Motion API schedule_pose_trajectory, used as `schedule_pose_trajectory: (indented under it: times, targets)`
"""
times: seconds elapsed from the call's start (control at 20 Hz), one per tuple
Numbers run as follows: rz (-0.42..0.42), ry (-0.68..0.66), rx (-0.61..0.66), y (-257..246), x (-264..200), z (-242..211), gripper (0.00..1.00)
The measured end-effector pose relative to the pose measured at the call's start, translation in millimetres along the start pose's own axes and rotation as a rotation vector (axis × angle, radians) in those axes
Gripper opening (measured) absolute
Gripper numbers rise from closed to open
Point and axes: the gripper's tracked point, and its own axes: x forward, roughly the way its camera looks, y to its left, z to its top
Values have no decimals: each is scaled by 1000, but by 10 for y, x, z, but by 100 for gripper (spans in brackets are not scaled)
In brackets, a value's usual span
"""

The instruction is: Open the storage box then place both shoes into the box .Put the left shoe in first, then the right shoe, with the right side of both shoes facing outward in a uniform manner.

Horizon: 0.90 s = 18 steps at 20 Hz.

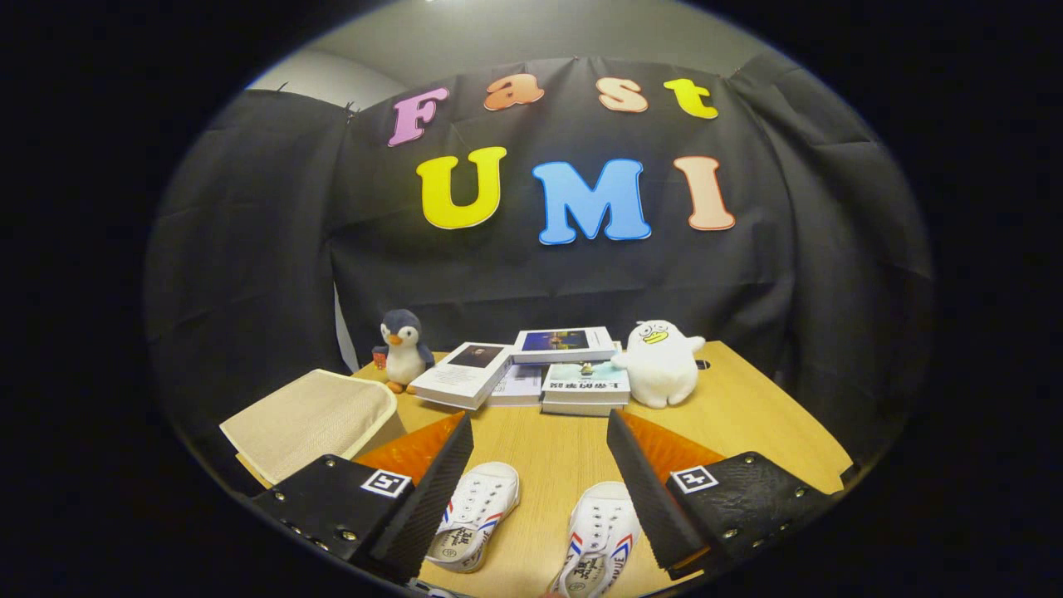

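Below, two white shoes [531, 519] with red-blue stripes lie between the spread hand-held gripper [540, 432] fingers.

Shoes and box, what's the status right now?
Gripper fingers open, holding nothing. Both shoes on table between them. Storage box beside left finger. Nothing in the way.

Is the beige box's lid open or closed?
Closed, it seems. The storage box beside the penguin plush shows its woven lid lying flat on top. The gripper hovers with jaws open above both white shoes.
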Motion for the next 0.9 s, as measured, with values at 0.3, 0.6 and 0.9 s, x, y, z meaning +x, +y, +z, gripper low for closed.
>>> schedule_pose_trajectory:
  times: [0.3, 0.6, 0.9]
  targets:
    - [128, 125, 144, 430, 121, -357, 98]
    - [288, 268, 298, 948, 125, -694, 96]
    - [463, 423, 496, 1538, 71, -967, 96]
